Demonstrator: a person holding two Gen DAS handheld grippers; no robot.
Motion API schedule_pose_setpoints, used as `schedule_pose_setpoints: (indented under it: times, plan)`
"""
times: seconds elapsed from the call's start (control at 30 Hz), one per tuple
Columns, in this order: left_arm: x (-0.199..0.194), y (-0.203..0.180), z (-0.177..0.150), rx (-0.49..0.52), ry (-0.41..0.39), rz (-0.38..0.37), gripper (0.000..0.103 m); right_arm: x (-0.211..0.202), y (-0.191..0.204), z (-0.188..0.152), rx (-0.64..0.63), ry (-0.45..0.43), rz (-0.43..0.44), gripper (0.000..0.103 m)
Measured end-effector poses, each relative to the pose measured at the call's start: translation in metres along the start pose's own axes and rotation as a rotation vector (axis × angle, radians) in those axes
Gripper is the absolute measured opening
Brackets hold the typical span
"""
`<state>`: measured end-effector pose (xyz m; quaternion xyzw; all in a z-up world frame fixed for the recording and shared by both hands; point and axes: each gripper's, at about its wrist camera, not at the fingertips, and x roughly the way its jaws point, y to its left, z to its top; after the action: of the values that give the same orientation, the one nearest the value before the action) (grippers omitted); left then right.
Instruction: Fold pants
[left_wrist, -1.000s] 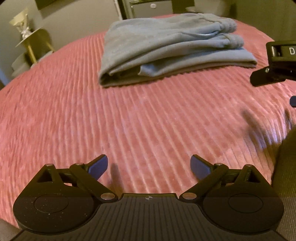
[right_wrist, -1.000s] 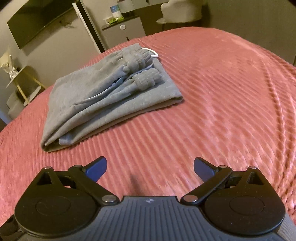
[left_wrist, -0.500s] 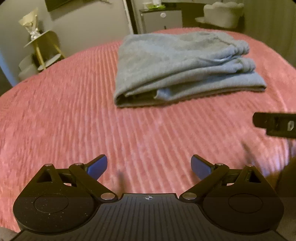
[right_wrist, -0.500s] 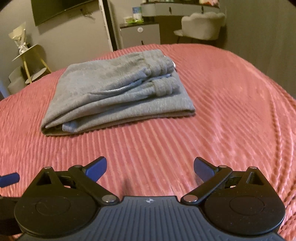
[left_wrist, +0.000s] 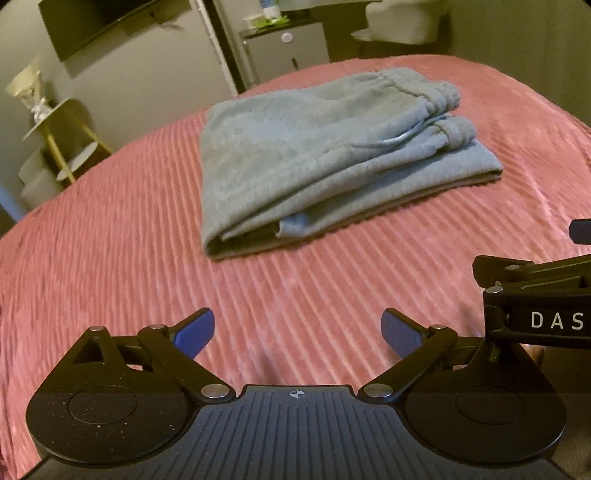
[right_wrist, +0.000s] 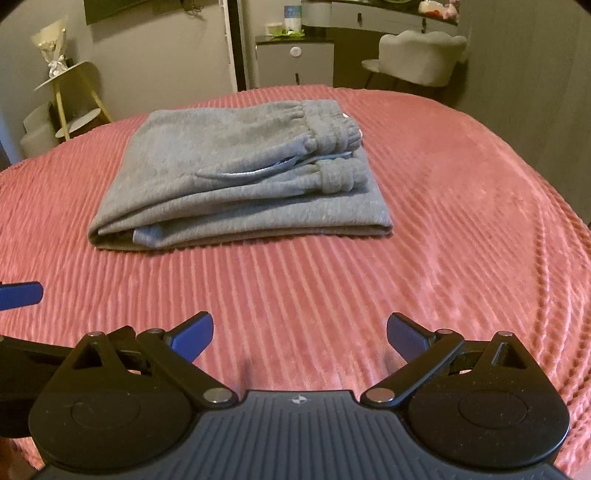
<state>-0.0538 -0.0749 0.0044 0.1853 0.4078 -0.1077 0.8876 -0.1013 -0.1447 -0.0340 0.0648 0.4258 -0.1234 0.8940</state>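
Left hand-held gripper (left_wrist: 297, 332) gapes over bedspread (left_wrist: 129, 240), well short of folded pants (left_wrist: 314, 158).

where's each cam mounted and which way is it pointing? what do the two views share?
Left wrist: on the left gripper, looking forward along its open blue fingers across the pink ribbed bedspread at the folded grey sweatpants; the right gripper's body pokes in at the right edge.
Right wrist: on the right gripper, facing the same way, fingers open; the left gripper's blue fingertip shows at the left edge.
Shared: sweatpants, bedspread, gold side table, grey cabinet, grey chair.
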Motion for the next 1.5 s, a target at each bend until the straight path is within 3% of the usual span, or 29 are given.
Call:
schedule_pose_setpoints:
  times: [0.13, 0.43, 0.57, 1.5]
  plan:
    - [0.001, 0.006, 0.013, -0.02, 0.006, -0.02, 0.1, 0.004, -0.005, 0.014, 0.014, 0.035, -0.013, 0.1]
    - [0.011, 0.025, 0.042, -0.069, 0.007, 0.043, 0.1, 0.017, 0.001, 0.048, 0.001, 0.044, -0.059, 0.1]
    - [0.018, 0.033, 0.051, -0.119, 0.029, 0.031, 0.1, 0.02, 0.007, 0.057, -0.02, 0.044, -0.064, 0.1]
    - [0.018, 0.043, 0.062, -0.169, 0.049, 0.031, 0.1, 0.026, 0.008, 0.069, -0.023, 0.063, -0.066, 0.1]
